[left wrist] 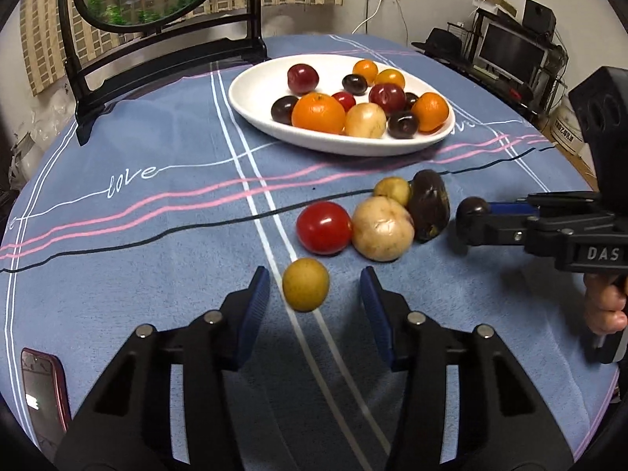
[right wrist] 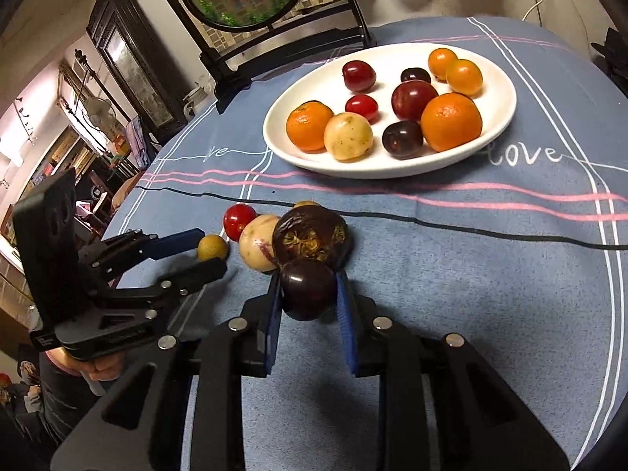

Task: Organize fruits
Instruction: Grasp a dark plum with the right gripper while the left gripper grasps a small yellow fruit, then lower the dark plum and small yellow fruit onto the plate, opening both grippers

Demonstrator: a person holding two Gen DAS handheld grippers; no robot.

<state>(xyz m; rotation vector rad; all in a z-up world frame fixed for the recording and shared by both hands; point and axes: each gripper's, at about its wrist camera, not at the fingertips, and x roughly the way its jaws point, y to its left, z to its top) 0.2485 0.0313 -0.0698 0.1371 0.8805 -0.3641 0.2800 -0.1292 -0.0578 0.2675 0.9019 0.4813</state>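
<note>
My left gripper (left wrist: 314,294) points down at the blue cloth and stands open. A small yellow fruit (left wrist: 305,284) lies between its blue pads, with a gap on each side. My right gripper (right wrist: 309,279) is shut on a dark plum (right wrist: 308,288), just in front of a wrinkled dark fruit (right wrist: 314,237). Beside that fruit lie a pale round fruit (left wrist: 382,229), a red tomato (left wrist: 324,227) and another small yellow fruit (left wrist: 391,190). The white plate (left wrist: 251,94) at the back holds several oranges, plums and other fruits.
A round painted screen on a black stand (left wrist: 157,39) rises at the back left of the table. A red phone (left wrist: 43,384) lies near the front left edge. A person's hand (left wrist: 604,306) holds the right gripper's handle at the right.
</note>
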